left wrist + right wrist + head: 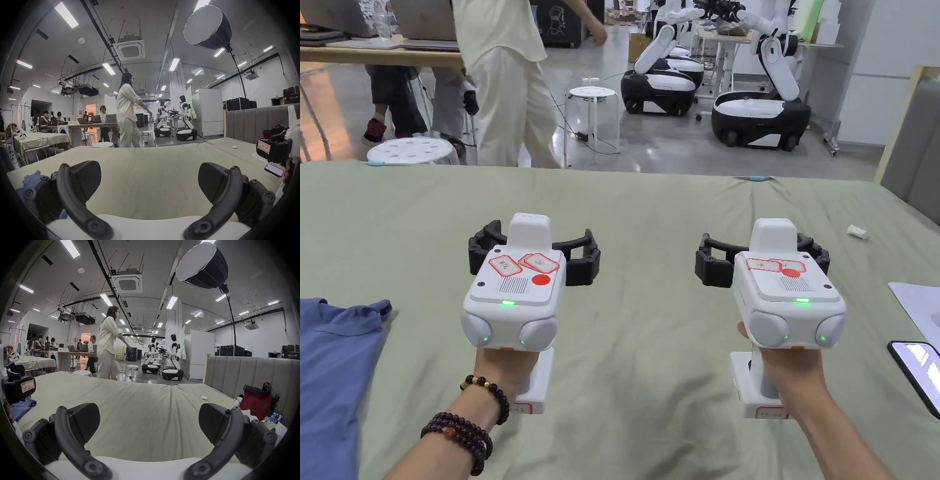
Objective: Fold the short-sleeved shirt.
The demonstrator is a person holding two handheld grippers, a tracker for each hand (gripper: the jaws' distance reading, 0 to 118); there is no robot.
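My left white two-jaw gripper with black jaws [533,250] hangs over the pale green sheet-covered bed [650,206] with its jaws spread wide and nothing between them; in the left gripper view the two black pads [87,180] stand far apart with bare sheet showing in the gap; my right white two-jaw gripper with black jaws [762,255] sits level with it, well apart to the right, jaws just as wide and holding nothing; the right gripper view shows the same bare sheet between its pads [211,421]; the blue short-sleeved shirt [334,369] lies crumpled at the bed's near left edge, beside my left hand [503,369] with dark bead bracelets on the wrist, touched by neither gripper; a black phone with a lit screen [919,372] rests on the sheet at the far right, near a sheet of white paper [915,303]; a small white scrap [857,232] lies farther up the right side; beyond the bed a person in cream clothes [500,81] is mid-stride past a round white stool [594,94], with white wheeled robots [759,106] parked behind
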